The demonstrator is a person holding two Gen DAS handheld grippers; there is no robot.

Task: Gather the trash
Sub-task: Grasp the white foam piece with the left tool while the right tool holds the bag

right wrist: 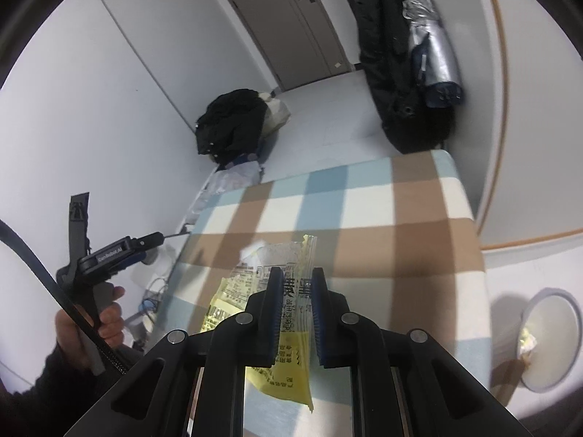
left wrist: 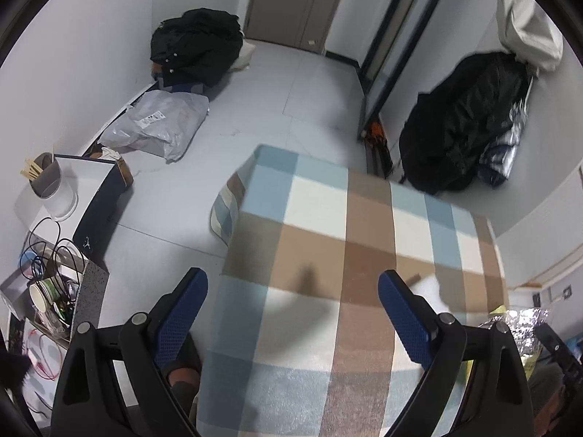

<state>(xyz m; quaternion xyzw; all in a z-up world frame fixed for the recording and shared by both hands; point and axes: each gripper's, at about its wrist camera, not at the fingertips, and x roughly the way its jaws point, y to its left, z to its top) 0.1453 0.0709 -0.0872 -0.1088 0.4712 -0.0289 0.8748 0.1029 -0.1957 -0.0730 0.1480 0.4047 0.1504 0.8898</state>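
My right gripper [right wrist: 298, 293] is shut on a yellow and clear plastic wrapper [right wrist: 291, 349] and holds it over the plaid blanket [right wrist: 364, 218]. The wrapper also shows at the right edge of the left wrist view [left wrist: 517, 327]. A round grey trash bin [right wrist: 550, 338] with scraps inside stands on the floor at the right. My left gripper [left wrist: 293, 284] is open and empty above the plaid blanket [left wrist: 328, 225]. A white crumpled piece [left wrist: 433, 291] lies on the blanket just past its right finger. The left gripper also shows in the right wrist view [right wrist: 145, 240].
A box of cables and a paper cup [left wrist: 43, 291] and a white container with sticks [left wrist: 51, 185] stand at the left. A grey mail bag [left wrist: 160, 123] and black coats [left wrist: 196, 43] lie on the floor. A dark bag [left wrist: 462, 123] leans at the right wall.
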